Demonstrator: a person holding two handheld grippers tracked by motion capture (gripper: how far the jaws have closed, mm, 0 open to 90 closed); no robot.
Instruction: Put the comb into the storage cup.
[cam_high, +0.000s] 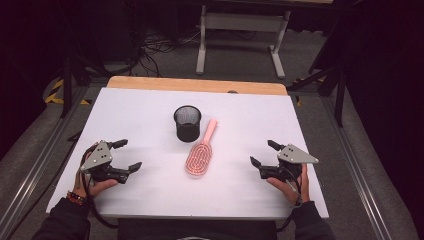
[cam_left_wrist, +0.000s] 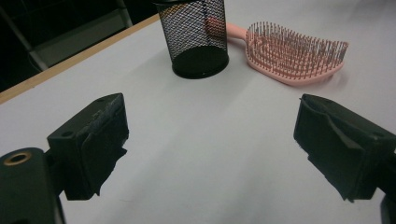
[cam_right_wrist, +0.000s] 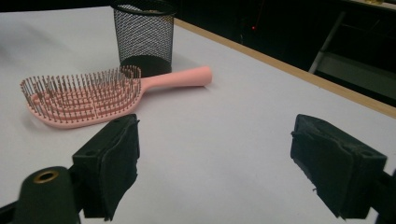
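Observation:
A pink hairbrush (cam_high: 201, 155) lies bristles up near the middle of the white table, its handle pointing toward the far right. Just left of the handle stands a black mesh cup (cam_high: 187, 123), upright. The left gripper view has the cup (cam_left_wrist: 196, 37) ahead and the brush (cam_left_wrist: 294, 56) to its right. In the right gripper view the brush (cam_right_wrist: 93, 95) lies in front of the cup (cam_right_wrist: 144, 35). My left gripper (cam_high: 129, 155) rests open at the table's left, nothing between its fingers. My right gripper (cam_high: 262, 153) sits open at the right, also holding nothing.
The white table top (cam_high: 140, 105) has a wooden strip (cam_high: 197, 85) along its far edge. Beyond it stand a white table frame (cam_high: 242, 35) and cables on the floor. Metal rails run along both sides of the table.

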